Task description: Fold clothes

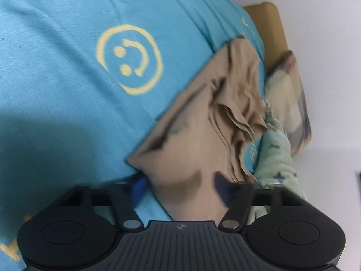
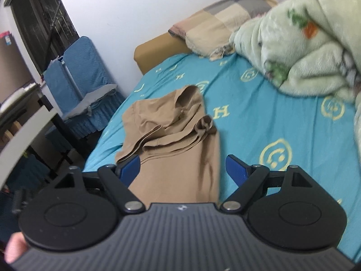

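Observation:
A tan garment (image 1: 191, 135) lies partly folded on the blue bed sheet (image 1: 67, 90), several layered edges showing along one side. My left gripper (image 1: 180, 187) hovers low over its near end, jaws partway apart; smooth cloth fills the gap between the blue fingers (image 1: 140, 187) without looking pinched. In the right wrist view the same tan garment (image 2: 171, 135) stretches away from me, a bunched sleeve on top. My right gripper (image 2: 182, 169) stands wide open above its near end, the pads not touching the cloth.
A crumpled pale green blanket (image 2: 293, 45) covers the bed's right side, beside a checked pillow (image 2: 214, 22) and a tan headboard (image 2: 153, 49). Off the bed's left edge stand a blue-covered chair (image 2: 79, 79) and a white desk (image 2: 22, 131). A hand (image 2: 13, 246) shows at bottom left.

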Tool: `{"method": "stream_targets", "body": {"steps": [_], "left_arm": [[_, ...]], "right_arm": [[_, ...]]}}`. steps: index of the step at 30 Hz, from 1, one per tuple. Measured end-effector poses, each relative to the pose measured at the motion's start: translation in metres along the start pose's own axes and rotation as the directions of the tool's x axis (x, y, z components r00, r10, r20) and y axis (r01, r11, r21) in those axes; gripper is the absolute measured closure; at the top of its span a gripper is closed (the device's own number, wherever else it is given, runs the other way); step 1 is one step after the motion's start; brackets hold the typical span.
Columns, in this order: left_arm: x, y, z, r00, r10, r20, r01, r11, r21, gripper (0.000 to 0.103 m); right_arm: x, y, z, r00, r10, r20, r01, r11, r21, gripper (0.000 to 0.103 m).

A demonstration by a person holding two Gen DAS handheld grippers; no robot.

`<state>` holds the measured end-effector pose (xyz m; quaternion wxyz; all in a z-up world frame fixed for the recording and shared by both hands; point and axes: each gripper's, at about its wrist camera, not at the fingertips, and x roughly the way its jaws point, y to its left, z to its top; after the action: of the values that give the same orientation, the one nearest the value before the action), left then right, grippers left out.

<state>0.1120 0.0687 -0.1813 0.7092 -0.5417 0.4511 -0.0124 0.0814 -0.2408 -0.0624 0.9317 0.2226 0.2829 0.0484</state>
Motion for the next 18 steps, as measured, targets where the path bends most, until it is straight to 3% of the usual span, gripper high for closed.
{"method": "stream_targets", "body": {"steps": [3,5,8,10,16,18], "left_arm": [[0.001,0.006,0.004,1.0,0.03,-0.001,-0.03,0.999,-0.013,0.085],[-0.001,0.009,0.004,1.0,0.005,0.002,-0.005,1.0,-0.02,0.094],[-0.007,0.009,0.006,0.999,-0.032,0.006,0.033,0.999,-0.029,0.096],[-0.011,0.006,0.007,0.998,-0.059,0.012,0.059,0.998,-0.028,0.097],[-0.019,-0.008,0.003,0.994,-0.107,0.027,0.107,0.994,0.005,0.097],[-0.021,-0.009,0.001,0.993,-0.114,0.025,0.114,0.993,0.004,0.097]], "right_arm": [[0.01,-0.006,-0.005,0.991,0.11,-0.071,-0.102,0.988,0.112,0.018],[0.022,-0.012,-0.014,0.968,0.21,-0.14,-0.173,0.956,0.238,0.018],[0.041,-0.023,-0.031,0.925,0.322,-0.202,-0.213,0.879,0.426,0.018],[0.052,-0.031,-0.039,0.91,0.352,-0.219,-0.205,0.841,0.5,0.018],[0.072,-0.067,-0.044,0.931,0.301,-0.205,-0.118,0.782,0.612,0.027],[0.076,-0.076,-0.048,0.93,0.306,-0.202,-0.107,0.753,0.649,0.036]]}}
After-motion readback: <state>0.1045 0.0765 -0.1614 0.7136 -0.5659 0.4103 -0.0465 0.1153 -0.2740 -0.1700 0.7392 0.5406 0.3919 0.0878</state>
